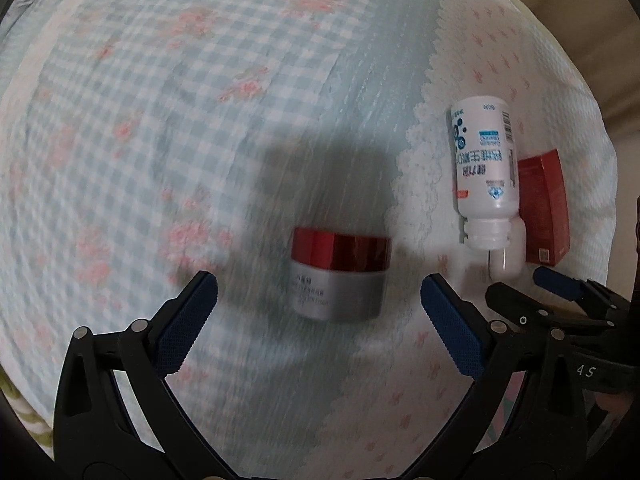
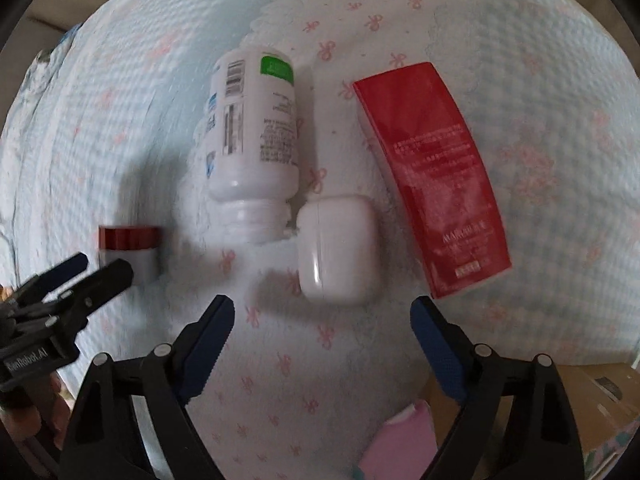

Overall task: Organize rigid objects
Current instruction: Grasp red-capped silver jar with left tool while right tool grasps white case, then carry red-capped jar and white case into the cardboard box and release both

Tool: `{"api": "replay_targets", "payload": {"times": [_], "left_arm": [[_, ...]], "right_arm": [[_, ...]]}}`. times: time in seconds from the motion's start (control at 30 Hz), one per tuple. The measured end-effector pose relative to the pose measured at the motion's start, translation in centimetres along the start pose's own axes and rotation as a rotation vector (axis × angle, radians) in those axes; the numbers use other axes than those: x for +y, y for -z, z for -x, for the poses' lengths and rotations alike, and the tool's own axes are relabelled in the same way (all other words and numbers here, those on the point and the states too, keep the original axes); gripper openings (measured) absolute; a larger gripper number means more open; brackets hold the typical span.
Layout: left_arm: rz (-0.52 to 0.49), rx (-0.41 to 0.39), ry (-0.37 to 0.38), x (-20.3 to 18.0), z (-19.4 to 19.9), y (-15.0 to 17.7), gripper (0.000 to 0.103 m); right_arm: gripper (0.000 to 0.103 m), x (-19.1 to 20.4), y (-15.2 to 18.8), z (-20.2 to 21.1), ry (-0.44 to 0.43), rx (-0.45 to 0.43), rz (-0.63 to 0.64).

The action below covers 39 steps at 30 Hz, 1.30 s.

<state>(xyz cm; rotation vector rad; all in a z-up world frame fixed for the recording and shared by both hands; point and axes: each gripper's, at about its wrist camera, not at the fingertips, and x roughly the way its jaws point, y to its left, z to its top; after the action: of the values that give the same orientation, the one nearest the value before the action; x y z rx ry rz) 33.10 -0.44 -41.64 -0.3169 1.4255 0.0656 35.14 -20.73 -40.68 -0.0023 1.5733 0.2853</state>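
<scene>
A silver jar with a red lid (image 1: 339,276) stands on the bed between and just ahead of my open left gripper (image 1: 319,294); it also shows in the right wrist view (image 2: 130,249). A white bottle (image 2: 256,140) lies on its side, neck toward me, also in the left wrist view (image 1: 483,168). A white earbud case (image 2: 338,249) lies beside its neck. A red box (image 2: 434,172) lies flat to the right, also in the left wrist view (image 1: 544,208). My right gripper (image 2: 322,320) is open and empty, just short of the case.
The bed has a blue checked quilt (image 1: 160,120) and a white blanket with pink bows (image 2: 304,360). A cardboard box (image 2: 600,396) and a pink item (image 2: 400,436) sit past the bed edge at lower right. The left gripper shows at the left of the right wrist view (image 2: 80,276).
</scene>
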Motion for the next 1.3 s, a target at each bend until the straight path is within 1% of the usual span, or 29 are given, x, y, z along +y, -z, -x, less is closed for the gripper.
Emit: {"api": "replay_targets", "payload": {"times": [0.03, 0.1, 0.13, 0.23, 0.27, 0.3, 0.33, 0.37, 0.4, 0.43, 0.47, 0.53, 0.6, 0.73, 0.8, 0.97, 1.03, 1.17, 1.3], "left_arm": [[0.002, 0.000, 0.000, -0.2, -0.4, -0.3, 0.099], [0.007, 0.011, 0.004, -0.4, -1.2, -0.5, 0.091], [0.008, 0.017, 0.004, -0.5, -1.5, -0.6, 0.089], [0.010, 0.027, 0.007, -0.6, -2.3, -0.5, 0.078], [0.011, 0.031, 0.007, -0.7, -2.6, -0.4, 0.070], [0.011, 0.033, 0.014, -0.8, -2.8, -0.3, 0.066], [0.010, 0.031, 0.019, -1.2, -3.0, -0.2, 0.065], [0.002, 0.026, 0.018, -1.5, -3.0, -0.1, 0.061], [-0.005, 0.022, 0.022, -1.8, -3.0, 0.0, 0.054], [-0.012, 0.019, 0.029, -2.1, -3.0, 0.1, 0.051], [-0.021, 0.020, 0.018, -2.6, -3.1, 0.2, 0.051], [-0.027, 0.018, 0.008, -3.3, -3.2, 0.2, 0.051], [-0.021, 0.015, 0.013, -3.4, -3.1, -0.2, 0.051], [-0.013, 0.012, 0.017, -3.3, -2.7, 0.1, 0.051], [-0.013, 0.009, 0.020, -2.3, -2.2, 0.3, 0.051], [-0.019, -0.009, 0.023, -2.0, -0.5, 1.5, 0.051], [-0.021, -0.018, 0.024, -1.8, 0.2, 1.3, 0.051], [-0.029, -0.053, 0.028, -1.8, 2.8, 1.9, 0.051], [-0.071, -0.100, 0.028, -2.5, 6.2, 2.5, 0.051]], "right_arm": [[0.087, 0.1, -0.3, -0.2, -0.004, 0.000, -0.001], [0.082, 0.5, -0.9, -0.9, 0.004, 0.004, 0.015], [0.074, 0.6, -1.2, -1.3, 0.005, 0.015, 0.016], [0.072, 0.8, -1.7, -2.3, 0.036, 0.029, 0.015], [0.072, 0.9, -1.8, -2.4, 0.044, 0.027, 0.010], [0.072, 0.9, -1.8, -2.4, 0.051, 0.025, 0.006], [0.069, 1.0, -1.9, -2.4, 0.062, 0.023, 0.005], [0.063, 1.1, -2.0, -2.4, 0.077, 0.022, 0.006], [0.060, 1.4, -2.4, -2.5, 0.096, 0.023, 0.003], [0.055, 1.5, -2.6, -2.5, 0.108, 0.023, -0.003], [0.049, 1.4, -2.7, -2.4, 0.111, 0.021, -0.017], [0.043, 0.7, -3.0, -2.0, 0.110, 0.018, -0.048], [0.043, 0.2, -3.1, -1.8, 0.088, 0.017, -0.064], [0.042, 0.0, -3.2, -1.3, 0.087, 0.015, -0.040], [0.042, 0.0, -2.8, -1.0, 0.073, 0.014, -0.050], [0.042, -0.9, -1.5, 0.4, 0.041, 0.000, -0.092], [0.042, -0.8, -1.2, 1.2, 0.032, -0.014, -0.096], [0.042, 0.2, -0.3, 3.7, 0.013, -0.057, -0.091], [0.042, 0.7, 0.8, 7.6, -0.021, -0.120, -0.095]]}}
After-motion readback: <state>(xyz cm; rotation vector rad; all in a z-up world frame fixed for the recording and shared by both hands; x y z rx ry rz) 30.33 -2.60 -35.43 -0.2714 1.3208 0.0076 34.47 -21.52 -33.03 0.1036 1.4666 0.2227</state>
